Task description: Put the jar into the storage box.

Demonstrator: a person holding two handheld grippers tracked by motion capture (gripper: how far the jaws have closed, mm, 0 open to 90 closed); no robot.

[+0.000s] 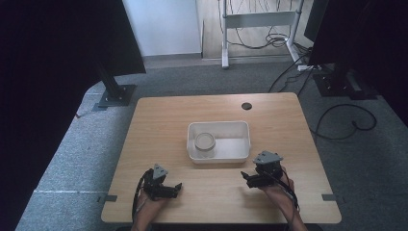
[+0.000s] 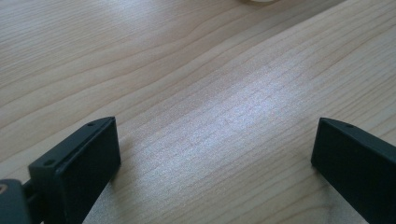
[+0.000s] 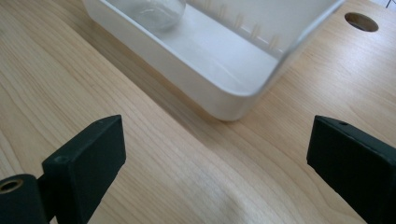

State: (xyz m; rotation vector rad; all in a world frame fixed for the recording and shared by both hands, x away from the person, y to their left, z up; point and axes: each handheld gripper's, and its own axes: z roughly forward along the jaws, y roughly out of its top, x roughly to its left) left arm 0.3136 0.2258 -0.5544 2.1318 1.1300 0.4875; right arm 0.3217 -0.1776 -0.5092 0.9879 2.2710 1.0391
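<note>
Resting on the table [image 1: 144, 125] at its near edge, both grippers sit with jaws wide apart and nothing between them. From the left gripper [image 1: 166, 188], the white tub [image 1: 243, 126] lies at about one o'clock; from the right gripper [image 1: 252, 177], at about eleven, just beyond its jaws. A clear jar [image 1: 205, 143] stands inside the tub (left half, lid up).
</note>
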